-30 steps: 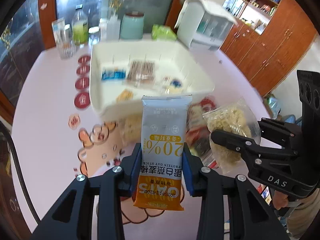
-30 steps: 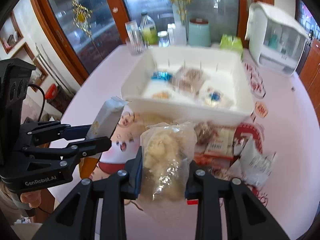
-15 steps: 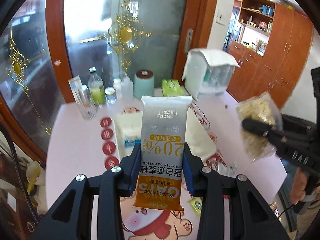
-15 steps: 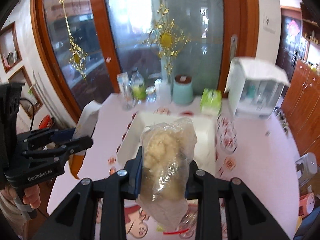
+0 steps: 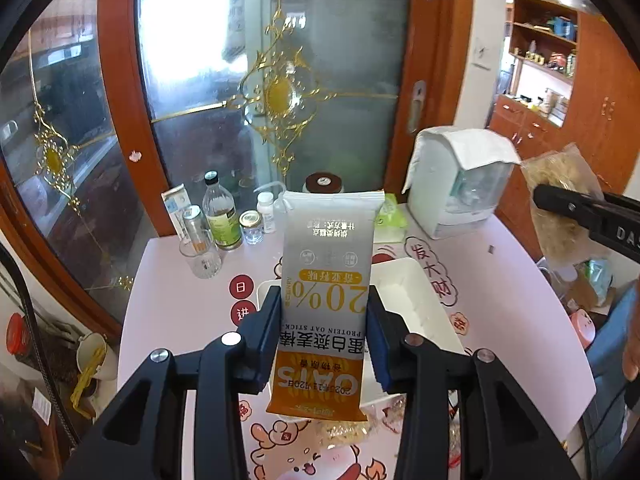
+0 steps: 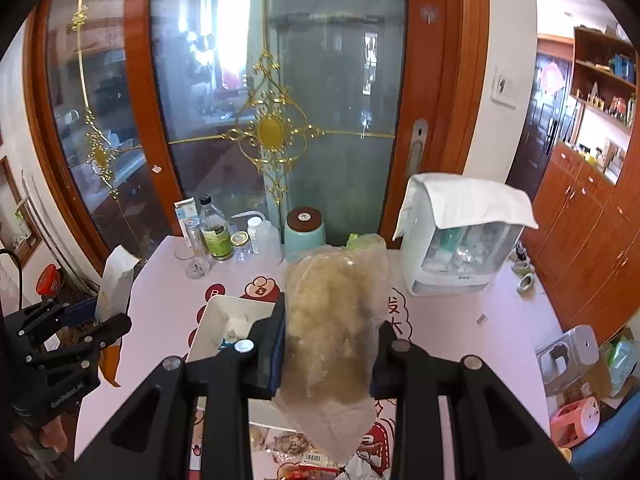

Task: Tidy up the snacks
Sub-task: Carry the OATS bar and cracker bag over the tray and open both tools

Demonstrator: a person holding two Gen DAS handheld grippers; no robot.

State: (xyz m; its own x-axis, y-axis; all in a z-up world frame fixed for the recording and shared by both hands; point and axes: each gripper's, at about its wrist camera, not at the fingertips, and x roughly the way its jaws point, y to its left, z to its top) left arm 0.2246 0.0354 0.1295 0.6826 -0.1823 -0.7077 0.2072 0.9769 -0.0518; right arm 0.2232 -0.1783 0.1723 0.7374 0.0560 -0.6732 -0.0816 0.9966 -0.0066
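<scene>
- Left gripper (image 5: pixel 325 334): seen clamped on the oat stick packet (image 5: pixel 326 304), which is held upright between the blue pads with its print upside down; the orange end is nearest the camera.
- Right gripper (image 6: pixel 330 346): seen clamped on the clear bag (image 6: pixel 334 332) of pale, flaky snack, which is held upright and bulges above the fingers.
- Loose snack packets (image 6: pixel 304 454): laid on the table just below and in front of the right gripper.
- White tray (image 6: pixel 224 328): set on the pink table (image 6: pixel 460 344) directly behind both grippers, below the raised packets; a few small items are seen inside, too blurred to name.
- Bottles, jars and a glass (image 5: pixel 204 256): grouped beyond the tray, to the left of the left gripper.
- Teal canister (image 6: pixel 305 232): placed past the tray, straight ahead of the right gripper.
- White appliance (image 6: pixel 456 240): stood at the far right of the table, draped with a cloth.
- Glass door (image 6: pixel 272 132): seen farthest back.
</scene>
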